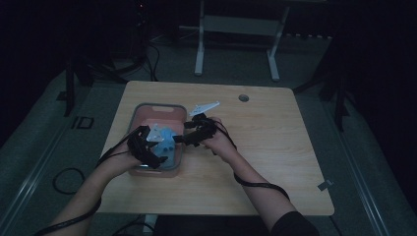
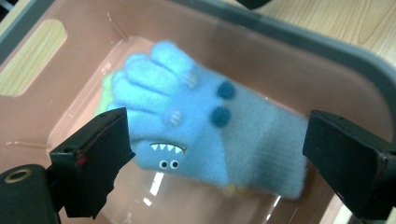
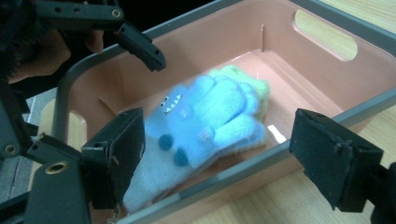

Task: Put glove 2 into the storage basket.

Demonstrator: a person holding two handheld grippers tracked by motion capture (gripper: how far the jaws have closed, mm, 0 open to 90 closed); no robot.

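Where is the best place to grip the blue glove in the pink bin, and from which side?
Probably the plain cuff end of the blue glove, coming from above. It lies flat in the pink bin, whose walls block sideways approaches. The left claw already stands open over it.

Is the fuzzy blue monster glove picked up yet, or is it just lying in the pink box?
Not yet. The blue glove lies in the pink bin, on top of a green glove. In hand: the left gripper and right gripper are both open, jaws on either side of it, neither squeezing. Left to do: closing on the glove.
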